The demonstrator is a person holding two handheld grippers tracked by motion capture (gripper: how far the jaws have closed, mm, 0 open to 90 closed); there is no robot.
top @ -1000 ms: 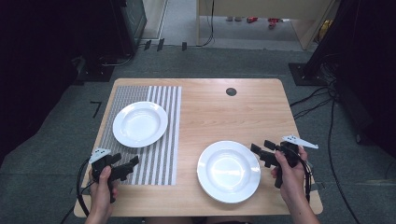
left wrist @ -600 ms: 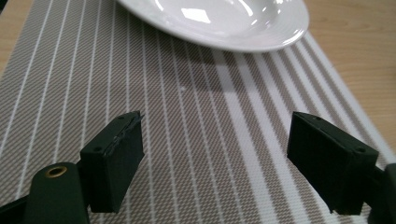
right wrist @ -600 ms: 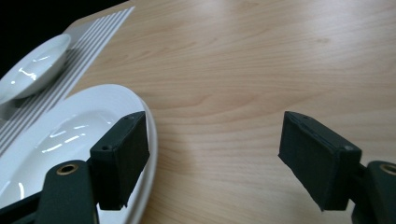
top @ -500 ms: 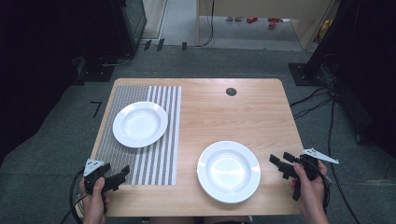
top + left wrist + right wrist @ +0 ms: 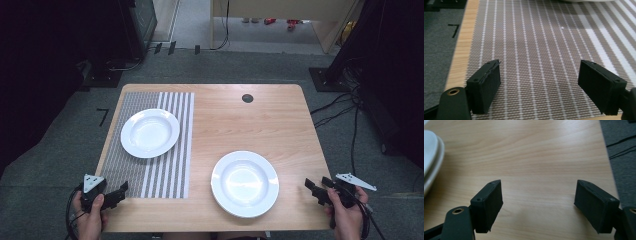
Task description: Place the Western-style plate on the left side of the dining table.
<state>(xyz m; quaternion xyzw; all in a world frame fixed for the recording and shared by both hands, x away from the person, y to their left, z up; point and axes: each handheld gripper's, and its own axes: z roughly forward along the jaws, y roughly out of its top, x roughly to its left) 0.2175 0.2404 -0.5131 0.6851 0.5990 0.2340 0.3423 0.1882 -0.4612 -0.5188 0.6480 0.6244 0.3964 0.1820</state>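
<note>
At the near edge of the light wooden table (image 5: 240,120) I am holding both grippers low, jaws apart and empty: left gripper (image 5: 121,190) over the striped woven placemat (image 5: 165,165), right gripper (image 5: 314,189) just right of the near white round plate (image 5: 244,183). I am judging the plate the likely target, so I would come in level at its rim and close gently; the far white plate (image 5: 149,132) is sitting on the placemat.

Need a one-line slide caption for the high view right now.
Two white plates, one on the striped mat, one on bare wood; left gripper and right gripper open at the near edge.

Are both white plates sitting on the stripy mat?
No, one plate sits on the striped mat, but the other plate rests on the bare wooden table.
</note>
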